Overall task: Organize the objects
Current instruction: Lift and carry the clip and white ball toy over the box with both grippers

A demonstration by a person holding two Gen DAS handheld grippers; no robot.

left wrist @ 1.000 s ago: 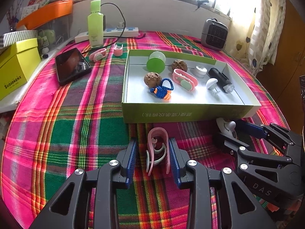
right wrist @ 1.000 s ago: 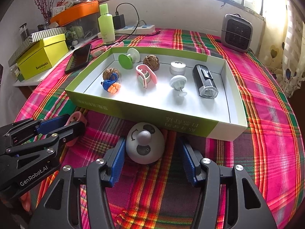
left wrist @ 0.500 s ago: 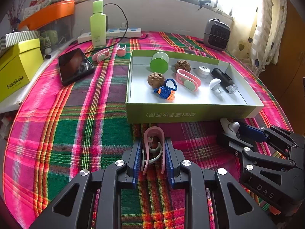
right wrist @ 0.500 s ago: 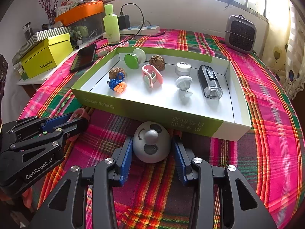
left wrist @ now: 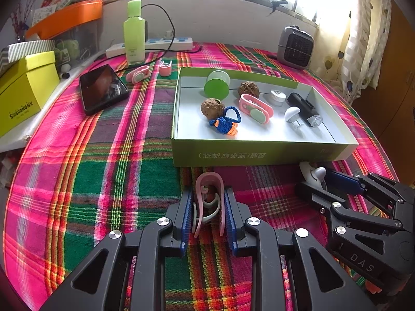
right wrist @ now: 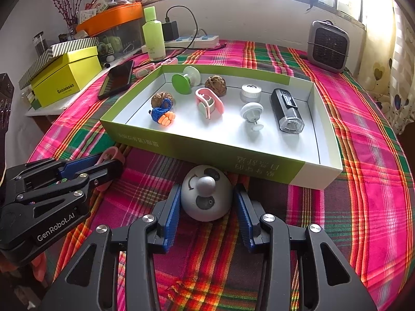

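Directly ahead of both clenched claws, left (left wrist: 208,204) on pink clip (left wrist: 209,181), right (right wrist: 206,202) seemingly on grey knob (right wrist: 206,197), the green box (right wrist: 207,153).

We are looking at a table under a plaid cloth (left wrist: 85,181), carrying a green box (left wrist: 259,153), a phone (left wrist: 102,89), a green bottle (left wrist: 134,33), a power strip (left wrist: 155,46), a small heater (left wrist: 295,48) (far corner), two pink clips (left wrist: 137,73) and, nearer, a pink clip (left wrist: 208,202) and white knob (right wrist: 206,197).

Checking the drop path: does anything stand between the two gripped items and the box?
Only the box's near wall, which rises between both items and its floor. The pink clip in the left gripper and the white knob in the right gripper lie just outside it; nothing else intervenes.
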